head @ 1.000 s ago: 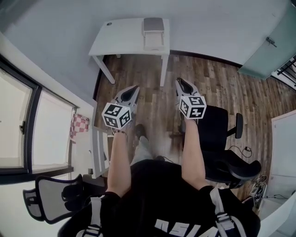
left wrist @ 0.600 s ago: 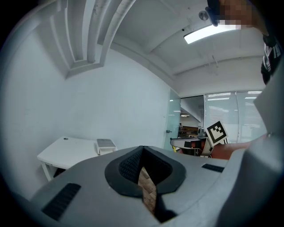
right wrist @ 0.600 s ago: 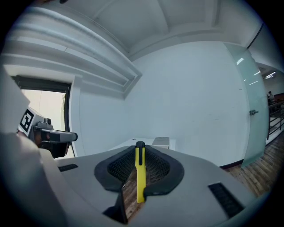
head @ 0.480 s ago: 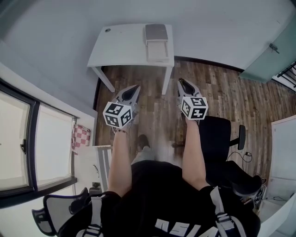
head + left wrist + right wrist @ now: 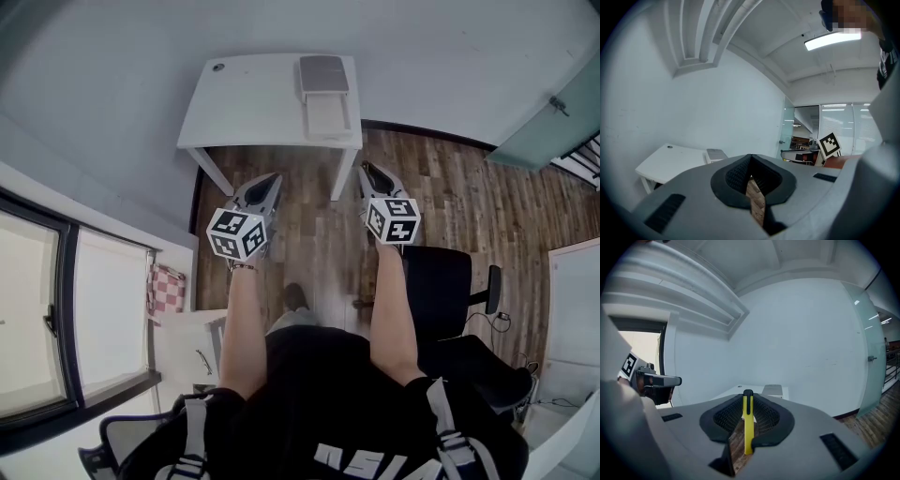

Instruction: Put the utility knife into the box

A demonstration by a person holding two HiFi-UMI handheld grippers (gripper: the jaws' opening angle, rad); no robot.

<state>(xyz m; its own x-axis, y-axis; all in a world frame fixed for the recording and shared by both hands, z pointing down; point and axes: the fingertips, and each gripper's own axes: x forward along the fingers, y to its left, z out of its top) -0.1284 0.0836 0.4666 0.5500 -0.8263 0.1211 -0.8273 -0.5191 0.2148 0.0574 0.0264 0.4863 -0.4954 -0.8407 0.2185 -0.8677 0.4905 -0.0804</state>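
Note:
A yellow utility knife (image 5: pixel 748 423) stands upright between the pads of my right gripper (image 5: pixel 748 394), which is shut on it. In the head view that right gripper (image 5: pixel 367 171) hangs over the wood floor, just short of the white table (image 5: pixel 253 103). The box (image 5: pixel 325 92), a cream tray with a grey lid folded back, sits at the table's right end. It also shows as a small box (image 5: pixel 772 390) ahead of the right gripper and as a box (image 5: pixel 715 153) in the left gripper view. My left gripper (image 5: pixel 270 179) is shut with nothing in it, its tips (image 5: pixel 750 157) meeting.
A black office chair (image 5: pixel 450 291) stands to my right on the floor. Windows and a checkered cloth (image 5: pixel 166 289) line the left wall. A glass door (image 5: pixel 548 112) is at the far right. A small dark round thing (image 5: pixel 218 67) lies on the table's far left corner.
The table and box have slid lower and nearer in the head view as the person walks toward them. Both grippers keep their pose; the mesh chair at lower left has dropped out of view.

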